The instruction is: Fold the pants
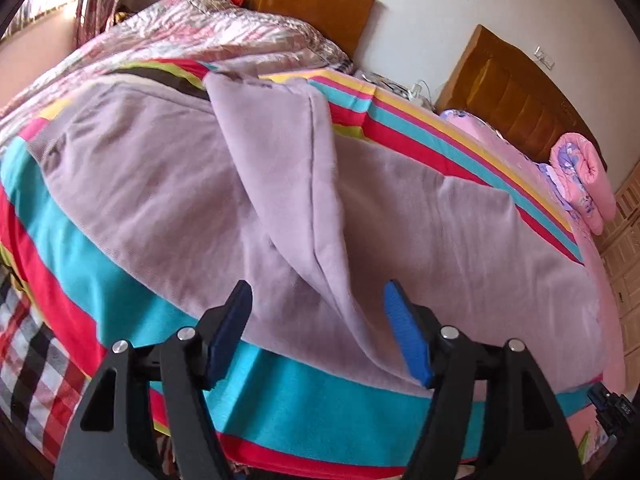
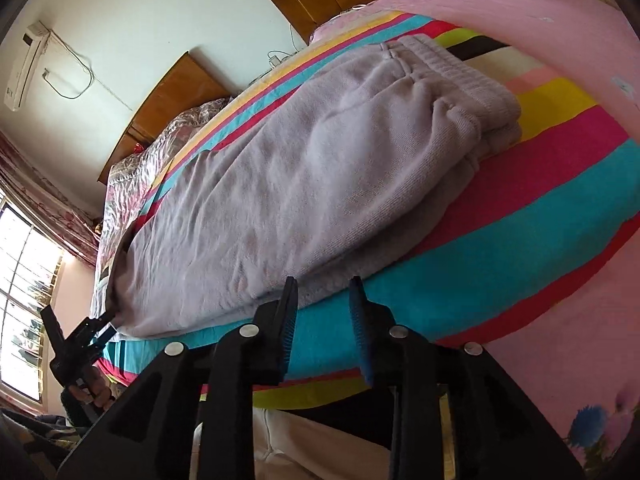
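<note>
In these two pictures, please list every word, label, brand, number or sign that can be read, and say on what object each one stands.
No text can be read in either view.
Air conditioner on the wall: dark marks on its lower part, too small and blurred to read.
Pants: no label or print visible.
Striped blanket: colour bands only, no writing.
Wall socket: no readable marking.

A home bedroom is showing here: a bed [image 1: 280,392] is lying under a striped blanket [image 2: 500,240], with wooden headboards [image 1: 320,4] standing against the wall. An air conditioner [image 2: 24,68] is hanging high beside a curtained window [image 2: 20,280].
</note>
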A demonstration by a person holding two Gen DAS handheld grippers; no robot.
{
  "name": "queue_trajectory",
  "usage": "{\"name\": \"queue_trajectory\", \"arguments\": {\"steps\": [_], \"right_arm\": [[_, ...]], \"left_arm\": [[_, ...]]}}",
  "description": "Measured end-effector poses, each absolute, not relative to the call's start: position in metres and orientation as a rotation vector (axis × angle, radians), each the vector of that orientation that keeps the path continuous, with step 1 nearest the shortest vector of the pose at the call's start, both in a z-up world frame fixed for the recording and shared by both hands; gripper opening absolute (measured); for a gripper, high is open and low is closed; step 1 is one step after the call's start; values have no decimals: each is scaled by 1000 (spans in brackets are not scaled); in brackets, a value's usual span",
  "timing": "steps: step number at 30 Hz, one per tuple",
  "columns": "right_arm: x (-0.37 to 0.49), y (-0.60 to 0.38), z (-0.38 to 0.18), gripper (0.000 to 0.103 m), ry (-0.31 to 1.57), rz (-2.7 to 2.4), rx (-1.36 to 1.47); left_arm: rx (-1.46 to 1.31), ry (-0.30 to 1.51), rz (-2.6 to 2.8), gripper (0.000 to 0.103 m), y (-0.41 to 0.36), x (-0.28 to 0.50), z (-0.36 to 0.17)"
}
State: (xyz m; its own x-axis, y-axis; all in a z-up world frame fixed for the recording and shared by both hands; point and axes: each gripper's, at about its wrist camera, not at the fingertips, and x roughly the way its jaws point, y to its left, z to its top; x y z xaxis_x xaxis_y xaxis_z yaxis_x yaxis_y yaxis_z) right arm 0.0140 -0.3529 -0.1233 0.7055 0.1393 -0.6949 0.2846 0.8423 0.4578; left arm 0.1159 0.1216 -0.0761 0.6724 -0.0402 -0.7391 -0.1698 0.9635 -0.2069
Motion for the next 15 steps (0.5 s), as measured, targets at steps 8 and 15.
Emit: {"name": "queue_trajectory", "arguments": {"steps": [8,15], "right_arm": [[99,-354,-78,71,713,-135,200],[135,-359,-103,73,831,-100,68]], "left_arm": [[-41,854,-343,80,-17,202,-23],[148,976,-560,80,-171,285,-87]]}}
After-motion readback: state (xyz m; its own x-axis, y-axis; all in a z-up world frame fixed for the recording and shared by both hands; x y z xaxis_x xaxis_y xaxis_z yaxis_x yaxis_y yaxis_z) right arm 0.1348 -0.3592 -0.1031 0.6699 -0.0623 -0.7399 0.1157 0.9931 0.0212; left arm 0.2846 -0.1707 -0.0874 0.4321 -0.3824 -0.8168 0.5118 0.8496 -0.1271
